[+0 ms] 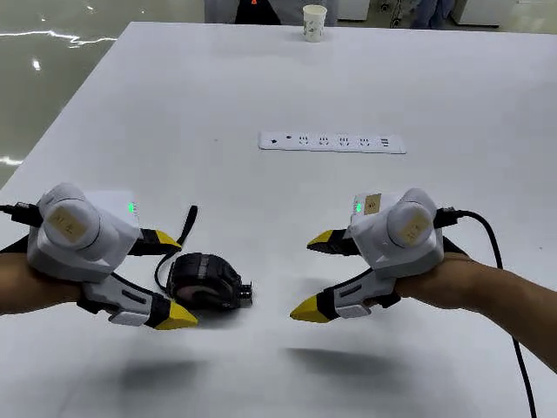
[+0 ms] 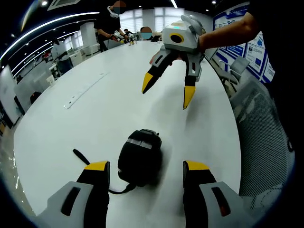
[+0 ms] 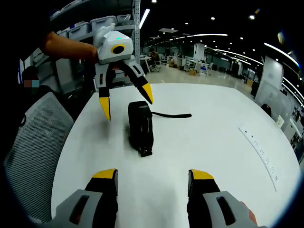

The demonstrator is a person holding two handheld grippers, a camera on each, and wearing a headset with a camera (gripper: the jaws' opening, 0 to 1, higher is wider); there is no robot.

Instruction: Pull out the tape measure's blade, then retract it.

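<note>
A black tape measure (image 1: 205,281) with a black wrist strap (image 1: 185,228) lies on the white table (image 1: 287,96). My left gripper (image 1: 172,279) stands open around it, one yellow tip on each side, not touching. In the left gripper view the tape measure (image 2: 139,156) sits just ahead of the open jaws, and the right gripper (image 2: 168,88) hovers beyond it. My right gripper (image 1: 313,277) is open, a short way to the right of the case. In the right gripper view the tape measure (image 3: 141,126) lies ahead with the left gripper (image 3: 127,102) over its far end.
A white power strip (image 1: 332,142) lies mid-table. A paper cup (image 1: 314,23) stands at the far edge. A black cable (image 1: 505,287) trails from the right gripper. A mesh chair (image 3: 33,142) stands beside the table; people stand in the background.
</note>
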